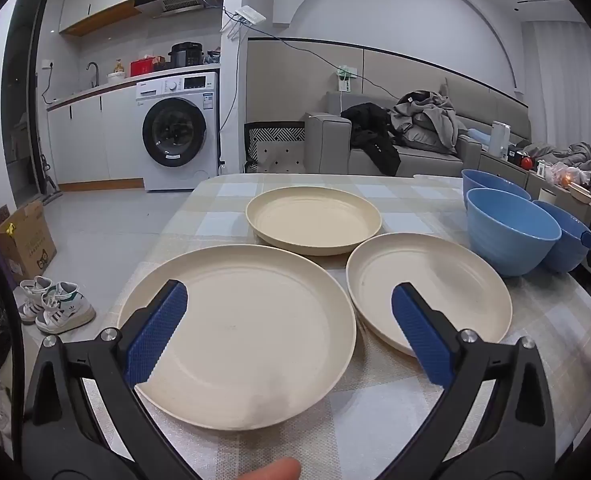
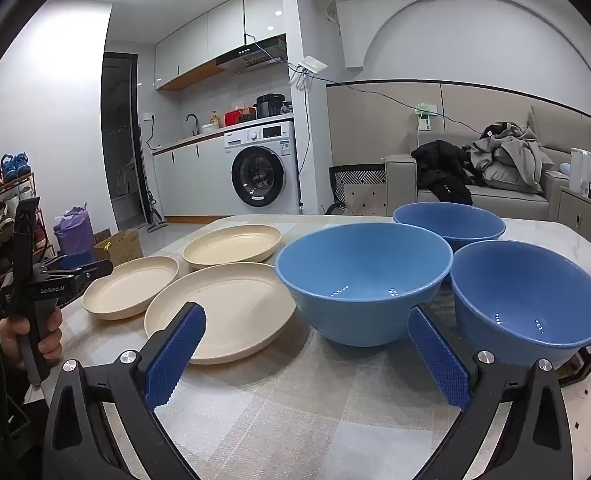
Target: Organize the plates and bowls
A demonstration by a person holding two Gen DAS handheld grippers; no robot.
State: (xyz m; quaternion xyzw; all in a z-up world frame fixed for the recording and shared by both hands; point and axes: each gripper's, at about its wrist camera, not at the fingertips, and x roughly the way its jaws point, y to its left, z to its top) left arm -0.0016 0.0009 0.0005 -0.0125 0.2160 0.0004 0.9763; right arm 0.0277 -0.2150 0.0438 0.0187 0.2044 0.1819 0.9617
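Three round cream plastic plates (image 1: 235,332) lie in a cluster on the checked cloth of the desk (image 1: 375,420), with three deep blue bowls (image 2: 363,280) standing just beside them on the right. The left hand-held gripper (image 1: 289,304) hovers released over the nearest plate, its blue pads spread wide. The right hand-held gripper (image 2: 305,326) is likewise released, jaws apart, facing the closest bowl and holding nothing.

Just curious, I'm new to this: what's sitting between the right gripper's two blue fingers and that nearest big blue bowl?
Nothing: in the right wrist view, only bare checked tablecloth lies between the open right gripper and the nearest round blue bowl.
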